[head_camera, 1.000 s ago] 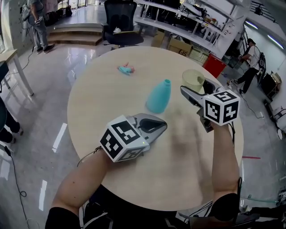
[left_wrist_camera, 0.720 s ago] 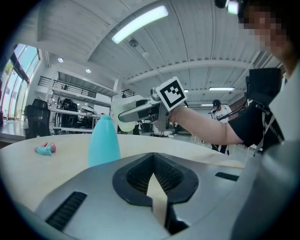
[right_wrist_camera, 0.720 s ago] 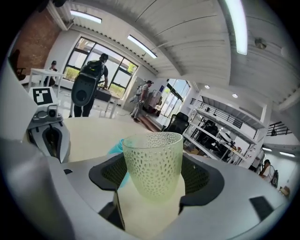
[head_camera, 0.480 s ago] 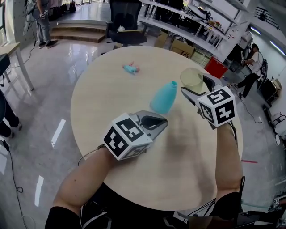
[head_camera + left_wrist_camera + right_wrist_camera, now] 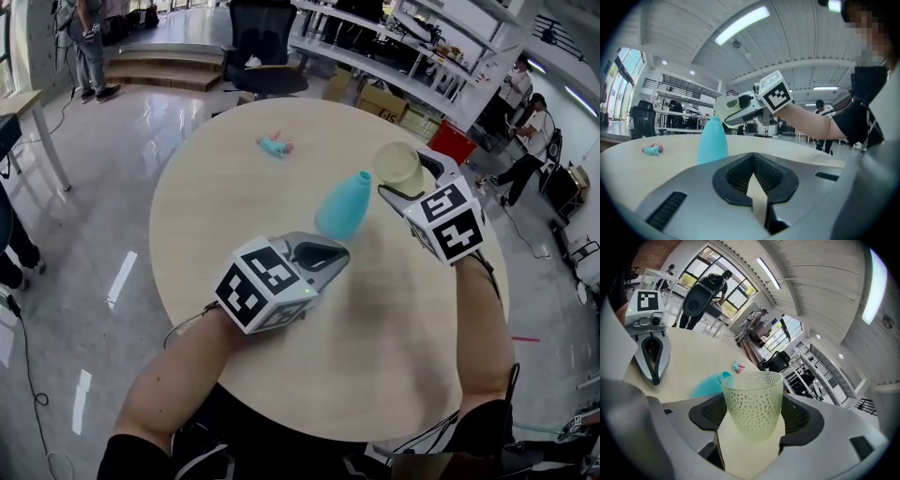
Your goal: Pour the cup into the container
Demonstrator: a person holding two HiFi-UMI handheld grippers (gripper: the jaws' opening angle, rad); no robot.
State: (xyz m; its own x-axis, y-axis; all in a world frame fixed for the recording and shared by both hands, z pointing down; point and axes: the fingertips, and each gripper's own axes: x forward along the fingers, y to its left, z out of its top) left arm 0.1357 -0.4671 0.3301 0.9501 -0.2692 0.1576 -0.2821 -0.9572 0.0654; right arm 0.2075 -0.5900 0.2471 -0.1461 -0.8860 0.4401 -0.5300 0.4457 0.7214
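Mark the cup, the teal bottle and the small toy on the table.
cup (image 5: 752, 404): right gripper view, on its dimpled side wall.
teal bottle (image 5: 340, 208): head view, on its body, below the neck.
small toy (image 5: 275, 145): head view, on its teal middle.

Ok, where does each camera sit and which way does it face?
Head view: on the person's head, facing steeply down at the round table; both forearms and grippers show.
Left gripper view: on the left gripper, facing the blue bottle and the right gripper; right forearm shows.
Right gripper view: on the right gripper, facing past the held cup; left gripper shows.
Shared: all three show the bottle.
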